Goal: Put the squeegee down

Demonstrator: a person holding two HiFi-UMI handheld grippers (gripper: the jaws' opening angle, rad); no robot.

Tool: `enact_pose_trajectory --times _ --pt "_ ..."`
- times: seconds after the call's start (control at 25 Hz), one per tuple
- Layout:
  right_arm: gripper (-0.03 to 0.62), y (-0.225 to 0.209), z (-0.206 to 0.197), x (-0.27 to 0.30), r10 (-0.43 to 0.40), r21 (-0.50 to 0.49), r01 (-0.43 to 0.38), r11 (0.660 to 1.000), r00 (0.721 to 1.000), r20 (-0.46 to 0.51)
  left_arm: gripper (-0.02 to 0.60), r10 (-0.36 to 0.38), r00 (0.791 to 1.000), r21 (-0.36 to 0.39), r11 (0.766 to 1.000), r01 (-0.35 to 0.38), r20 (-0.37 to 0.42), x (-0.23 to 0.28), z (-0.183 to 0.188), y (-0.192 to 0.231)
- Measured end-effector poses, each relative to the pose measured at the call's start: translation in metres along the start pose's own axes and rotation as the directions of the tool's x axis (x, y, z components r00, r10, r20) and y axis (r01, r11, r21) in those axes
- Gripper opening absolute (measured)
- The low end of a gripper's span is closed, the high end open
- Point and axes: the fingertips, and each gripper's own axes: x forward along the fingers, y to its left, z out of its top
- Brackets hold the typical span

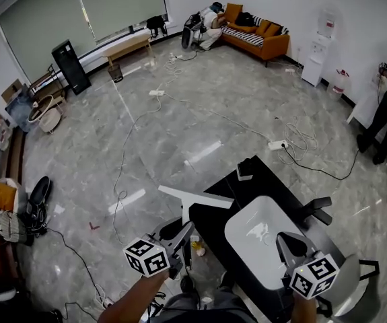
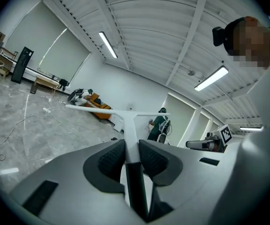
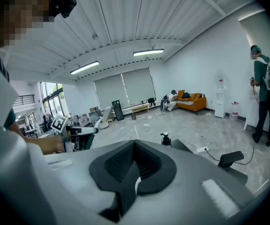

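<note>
The squeegee [image 1: 194, 196] is white and T-shaped, with a long blade across the top and a handle that turns black lower down. My left gripper [image 1: 186, 230] is shut on that handle and holds it up over the floor, just left of the black table [image 1: 228, 192]. In the left gripper view the squeegee [image 2: 130, 125] stands upright between the pads of the left gripper [image 2: 132, 150]. My right gripper [image 1: 285, 238] hovers over a white oval surface [image 1: 257, 229]. In its own view the right gripper [image 3: 135, 148] has its pads together with nothing in them.
A black spray bottle [image 3: 165, 138] stands on the black table. A chair arm [image 1: 318, 210] sticks out to the right. Cables and power strips [image 1: 276, 145] trail over the grey floor. A person [image 1: 385, 106] stands far right; an orange sofa [image 1: 257, 36] sits at the back.
</note>
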Motion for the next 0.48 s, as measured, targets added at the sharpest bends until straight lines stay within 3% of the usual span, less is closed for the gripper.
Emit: enact_pose_trajectory --times 0.48 --pt "0.009 -0.043 -0.021 0.033 0.039 0.036 -0.037 0.999 0.998 -0.054 0.094 0.087 0.994 -0.081 0.992 -0.093 -0.068 0.056 -0.047 0.044"
